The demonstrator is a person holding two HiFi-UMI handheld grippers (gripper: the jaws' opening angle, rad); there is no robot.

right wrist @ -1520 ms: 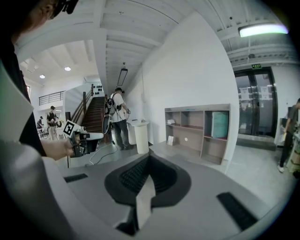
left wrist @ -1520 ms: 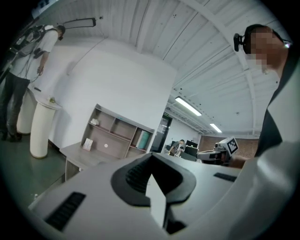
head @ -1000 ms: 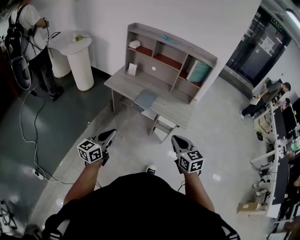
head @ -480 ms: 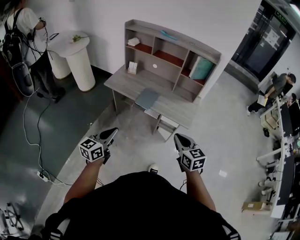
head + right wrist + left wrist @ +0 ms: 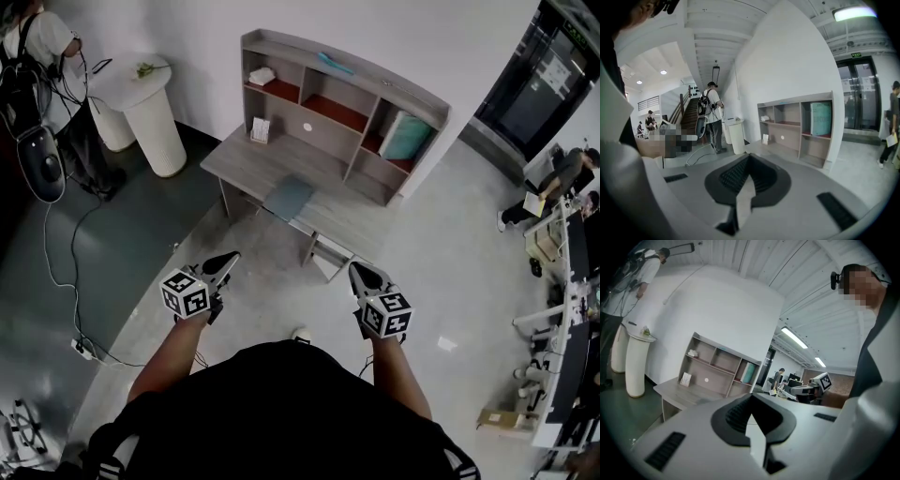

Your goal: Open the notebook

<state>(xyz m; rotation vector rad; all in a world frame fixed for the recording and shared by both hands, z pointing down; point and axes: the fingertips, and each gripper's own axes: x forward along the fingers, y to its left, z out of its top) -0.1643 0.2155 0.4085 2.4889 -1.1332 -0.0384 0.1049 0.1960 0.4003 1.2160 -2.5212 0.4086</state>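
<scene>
Ok so this looks like the approach step, nothing has been touched yet. In the head view the person stands on the open floor with the left gripper (image 5: 223,265) and the right gripper (image 5: 364,275) held out in front, both aimed at the bench (image 5: 242,157) with the shelf unit (image 5: 330,92) on top.

The notebook (image 5: 289,198) is, I think, that flat grey-blue thing lying closed near the front edge of the bench. It's small from here, so I can't rule out the teal book (image 5: 399,139) standing in the right-hand shelf compartment. Either way it's well apart from both grippers.

Fingers: each gripper view shows its fingers pressed together with nothing between them, so both are closed and empty.

What the next move calls for, imo: get right up to the bench first, since nothing is within reach from here. Then spread the fingers of one gripper and work a tip under the free edge of the cover, ideally with the other gripper pinning the notebook down. A thin cover lying flat on a smooth top will probably slide rather than lift otherwise.
</scene>
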